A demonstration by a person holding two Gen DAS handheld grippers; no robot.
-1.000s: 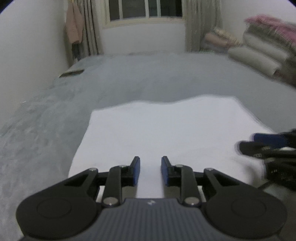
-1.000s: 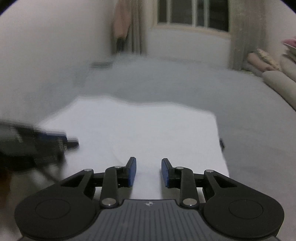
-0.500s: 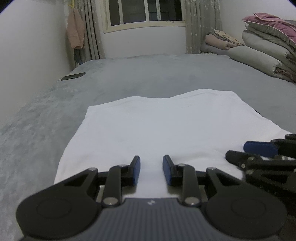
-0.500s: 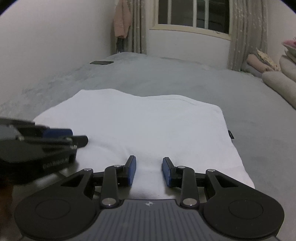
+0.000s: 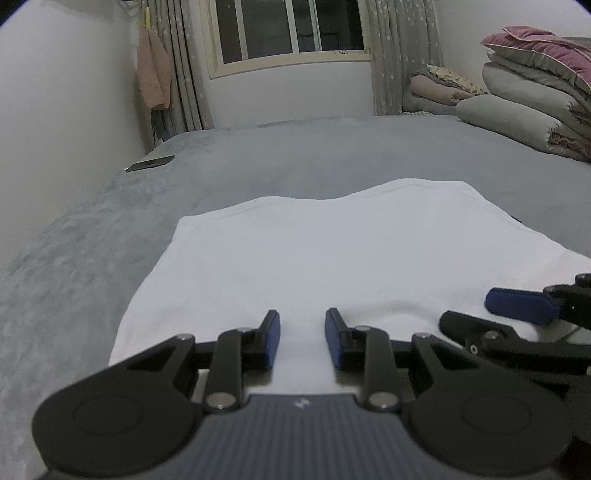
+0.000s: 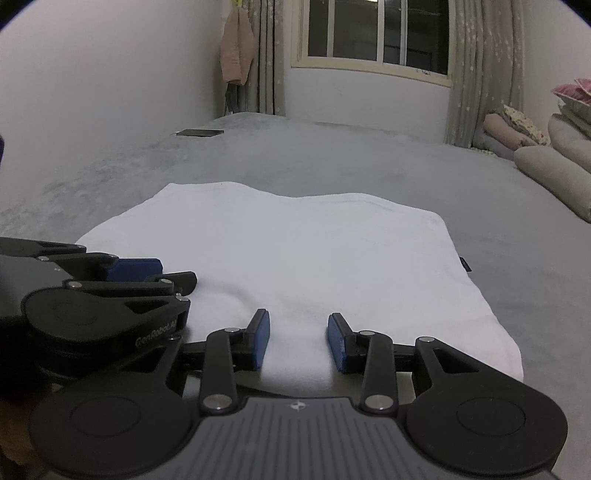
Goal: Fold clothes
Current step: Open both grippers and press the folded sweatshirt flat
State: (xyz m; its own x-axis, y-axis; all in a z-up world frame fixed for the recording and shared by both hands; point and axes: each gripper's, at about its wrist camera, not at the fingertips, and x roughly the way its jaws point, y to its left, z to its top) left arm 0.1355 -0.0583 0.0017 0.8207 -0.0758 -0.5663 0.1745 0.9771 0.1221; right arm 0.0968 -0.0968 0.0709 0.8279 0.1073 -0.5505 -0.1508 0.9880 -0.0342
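A white garment (image 5: 343, 258) lies folded flat in a rectangle on the grey bed (image 5: 295, 162); it shows in the right wrist view too (image 6: 295, 251). My left gripper (image 5: 301, 321) hangs low over the garment's near edge, open, with cloth showing in the gap and neither pad pressing on it. My right gripper (image 6: 298, 321) sits beside it over the same edge. Its jaws are opening, with cloth beneath the gap but not pinched. Each gripper shows in the other's view: the right gripper (image 5: 476, 314) at the right, the left gripper (image 6: 177, 275) at the left.
A dark phone (image 5: 150, 163) lies at the bed's far left edge, against the wall. Stacked quilts and pillows (image 5: 517, 110) fill the far right. A window with curtains (image 5: 291, 33) is at the back, and a pink garment (image 5: 153, 74) hangs beside it.
Both grippers have come down closer to the garment's near edge. The right gripper's pads stand a little wider apart than before. The garment has not moved.
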